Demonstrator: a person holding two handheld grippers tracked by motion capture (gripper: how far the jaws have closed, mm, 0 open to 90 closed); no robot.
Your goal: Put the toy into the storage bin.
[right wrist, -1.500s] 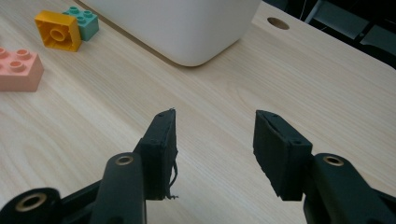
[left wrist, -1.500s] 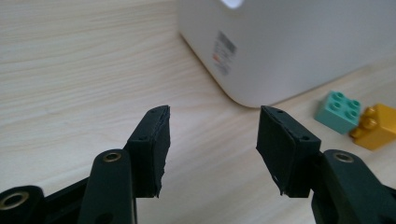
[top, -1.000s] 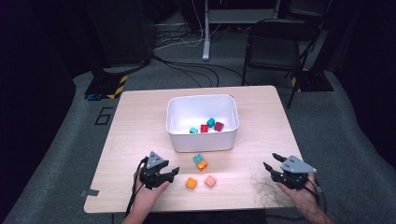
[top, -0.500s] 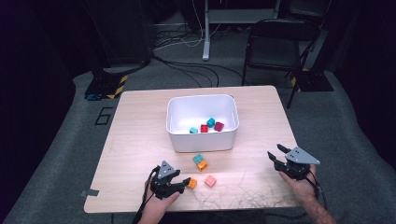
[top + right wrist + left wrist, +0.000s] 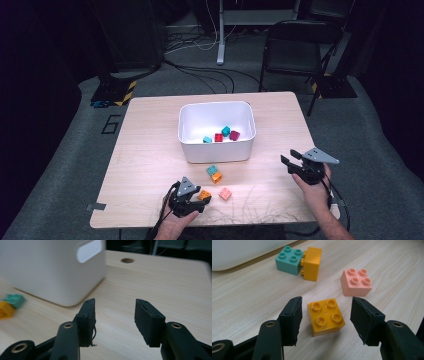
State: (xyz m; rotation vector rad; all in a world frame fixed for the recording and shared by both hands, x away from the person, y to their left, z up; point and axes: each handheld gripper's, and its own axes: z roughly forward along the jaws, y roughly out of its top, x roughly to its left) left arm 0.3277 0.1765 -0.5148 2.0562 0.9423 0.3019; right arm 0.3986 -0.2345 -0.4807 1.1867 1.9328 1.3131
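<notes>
An orange brick [image 5: 325, 316] [image 5: 203, 195] lies studs-up on the wooden table, between the jaws of my open left gripper [image 5: 325, 321] [image 5: 196, 201]; neither pad touches it. Just beyond are a pink brick [image 5: 356, 282] [image 5: 225, 193] and a teal brick [image 5: 289, 260] [image 5: 212, 170] touching another orange brick [image 5: 312, 263] [image 5: 216, 177]. My right gripper [image 5: 115, 323] [image 5: 291, 162] is open and empty above the table's right side, facing the white bin [image 5: 50, 270] [image 5: 216, 149]. Inside the bin lie teal, red and magenta bricks [image 5: 219, 136].
The bin stands mid-table, behind the loose bricks. A black folding chair [image 5: 295, 45] and cables [image 5: 200, 70] sit on the floor beyond the far edge. The table's near edge [image 5: 125, 224] runs just under my left gripper.
My left gripper has dropped toward the near edge and slid right, so its jaws now flank the orange brick. My right gripper has lifted and moved slightly forward.
</notes>
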